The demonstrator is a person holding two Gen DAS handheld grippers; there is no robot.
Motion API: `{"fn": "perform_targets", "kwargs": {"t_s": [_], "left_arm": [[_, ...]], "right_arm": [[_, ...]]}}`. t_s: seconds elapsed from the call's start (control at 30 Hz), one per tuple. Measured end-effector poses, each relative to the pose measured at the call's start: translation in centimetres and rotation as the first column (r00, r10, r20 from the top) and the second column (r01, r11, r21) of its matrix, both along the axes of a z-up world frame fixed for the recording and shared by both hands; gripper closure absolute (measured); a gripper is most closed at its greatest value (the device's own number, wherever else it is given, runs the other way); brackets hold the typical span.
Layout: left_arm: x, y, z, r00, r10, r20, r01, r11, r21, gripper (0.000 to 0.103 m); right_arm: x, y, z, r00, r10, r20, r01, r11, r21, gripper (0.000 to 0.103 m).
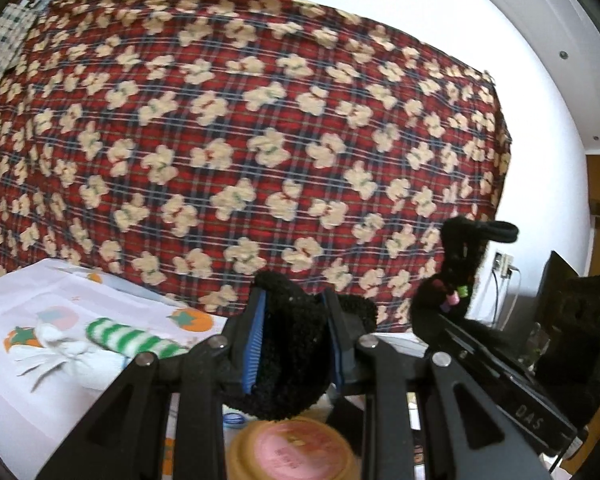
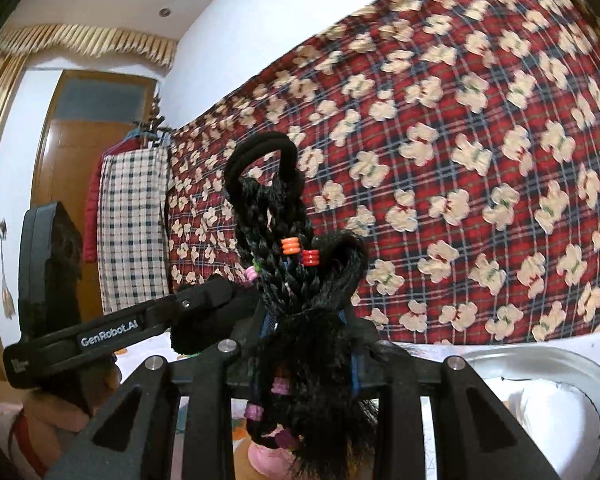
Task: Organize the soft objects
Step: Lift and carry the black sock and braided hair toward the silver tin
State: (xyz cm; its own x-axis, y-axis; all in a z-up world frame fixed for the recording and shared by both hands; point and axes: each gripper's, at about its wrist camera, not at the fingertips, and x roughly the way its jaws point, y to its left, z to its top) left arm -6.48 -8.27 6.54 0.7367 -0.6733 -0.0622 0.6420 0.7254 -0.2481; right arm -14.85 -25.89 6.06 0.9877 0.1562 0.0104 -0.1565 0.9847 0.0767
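Holding both soft things up off the table [image 1: 4, 380] w/ a hand-held gripper each, prob. to carry them clear of the clutter. Left hand-held gripper [image 1: 296, 340] is clamped tight on the fuzzy black sock [image 1: 292, 360], pads pinching its middle so it hangs. Right hand-held gripper [image 2: 308, 344] is clamped on the braided black hairpiece [image 2: 284, 240], beads & elastic loop sticking up. Green-striped sock [image 1: 132, 338] & white cloth [image 1: 72, 360] already lie together on the table, so likely that's the sorted pile.

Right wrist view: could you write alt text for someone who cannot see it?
The right gripper is shut on a bundle of black braids with coloured beads and a black hair tie. Behind hangs a red plaid teddy-bear blanket; the left gripper holds something black and fuzzy.
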Motion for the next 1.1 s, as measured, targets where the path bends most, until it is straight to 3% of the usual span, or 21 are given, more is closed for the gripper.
{"fn": "perform_targets", "kwargs": {"t_s": [0.43, 0.67, 0.9, 1.1], "left_arm": [[-1.8, -7.4, 0.1, 0.992, -0.125, 0.027, 0.123, 0.991, 0.058, 0.077], [-2.4, -11.8, -0.3, 0.983, -0.179, 0.031, 0.175, 0.98, 0.089, 0.077], [-2.2, -15.6, -1.7, 0.978, -0.209, -0.006, 0.208, 0.971, 0.117, 0.077], [-1.2, -17.3, -3.0, 0.975, -0.217, -0.055, 0.222, 0.966, 0.131, 0.077]], "right_arm": [[-1.9, -8.1, -0.3, 0.998, -0.039, -0.049, 0.045, 0.991, 0.13, 0.071], [-3.3, -11.0, -0.7, 0.988, -0.141, -0.059, 0.145, 0.987, 0.075, 0.071], [-2.9, -12.5, -1.1, 0.959, -0.268, -0.094, 0.269, 0.963, -0.012, 0.07], [-2.2, -14.5, -1.7, 0.939, -0.302, -0.168, 0.313, 0.949, 0.044, 0.07]]}}
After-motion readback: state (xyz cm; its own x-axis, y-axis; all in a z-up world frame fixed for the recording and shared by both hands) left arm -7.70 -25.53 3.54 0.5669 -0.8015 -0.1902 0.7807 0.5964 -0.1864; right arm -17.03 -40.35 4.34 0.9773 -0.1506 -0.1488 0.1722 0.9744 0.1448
